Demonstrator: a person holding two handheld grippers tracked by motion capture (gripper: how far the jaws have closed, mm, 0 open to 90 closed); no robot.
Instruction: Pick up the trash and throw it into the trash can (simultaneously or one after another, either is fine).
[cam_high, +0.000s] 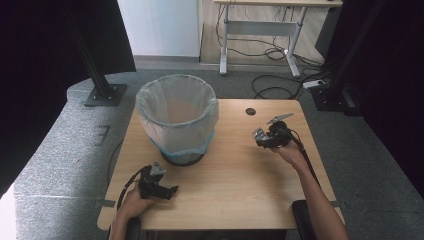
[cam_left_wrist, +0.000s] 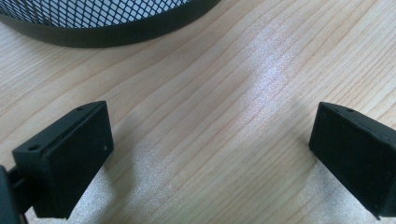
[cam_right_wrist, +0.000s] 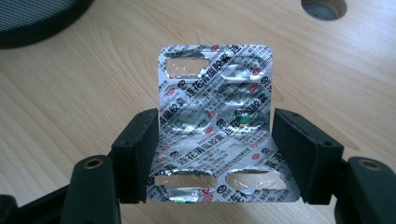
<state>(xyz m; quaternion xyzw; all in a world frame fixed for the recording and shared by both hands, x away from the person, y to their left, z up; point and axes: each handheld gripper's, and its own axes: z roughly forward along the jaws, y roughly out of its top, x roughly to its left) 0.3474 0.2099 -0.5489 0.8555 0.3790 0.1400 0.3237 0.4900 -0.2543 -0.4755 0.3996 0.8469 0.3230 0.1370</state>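
Right tongs (cam_right_wrist: 215, 154) clamp a spent blister pack (cam_right_wrist: 217, 116) near the bench's (cam_high: 240, 195) right edge; the lined bin (cam_high: 177, 117) stands leftward. Left tongs (cam_left_wrist: 210, 158) gape, idle.

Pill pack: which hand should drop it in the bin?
Right. The right tool is shut on the pill pack, beside the bin. The left tool is open, empty, low on the table.
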